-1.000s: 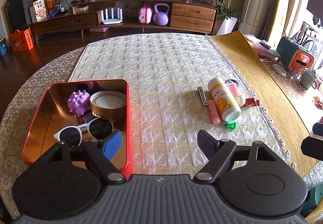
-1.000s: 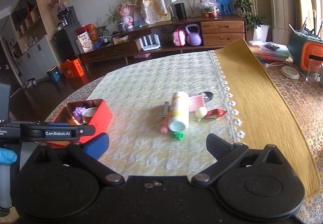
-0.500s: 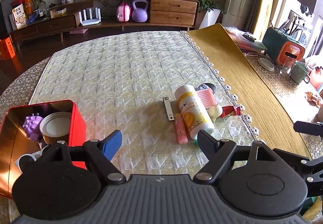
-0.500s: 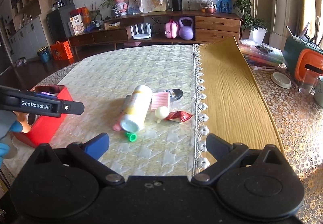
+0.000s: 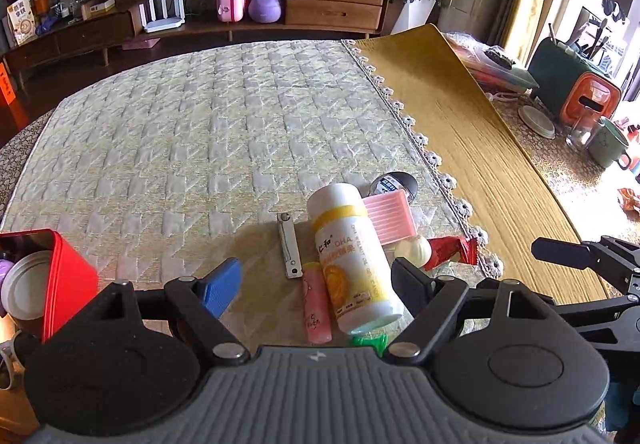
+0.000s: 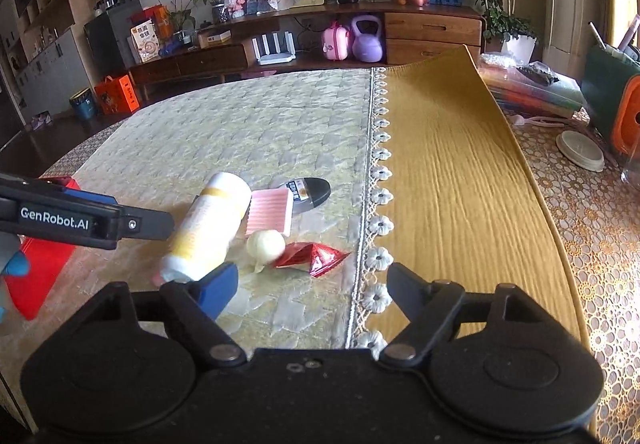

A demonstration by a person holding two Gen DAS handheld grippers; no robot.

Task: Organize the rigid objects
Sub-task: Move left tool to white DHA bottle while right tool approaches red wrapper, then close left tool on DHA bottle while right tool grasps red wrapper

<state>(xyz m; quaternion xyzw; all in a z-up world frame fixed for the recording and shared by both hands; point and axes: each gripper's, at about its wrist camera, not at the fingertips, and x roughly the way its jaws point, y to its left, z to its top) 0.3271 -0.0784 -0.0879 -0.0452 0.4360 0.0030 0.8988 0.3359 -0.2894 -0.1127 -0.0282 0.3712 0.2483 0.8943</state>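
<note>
White bottle [image 5: 353, 259] lies flat — cap toward left tool [image 5: 316, 286], released; right tool [image 6: 312, 286] closing, empty.

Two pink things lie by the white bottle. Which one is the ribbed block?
The pink ribbed block beside the bottle's capped end; the other is a smooth pink tube.

"GenRobot.AI" stands in white letters on the black side of the left gripper [image 6: 86, 222], which reaches in from the left edge of the right wrist view, beyond the blue finger [image 6: 214, 290]. The white bottle [image 5: 354, 258], lying between the left gripper's fingers and pointing away from them, carries "DHA" and Chinese characters in orange; its finer print is too small to read.
</note>
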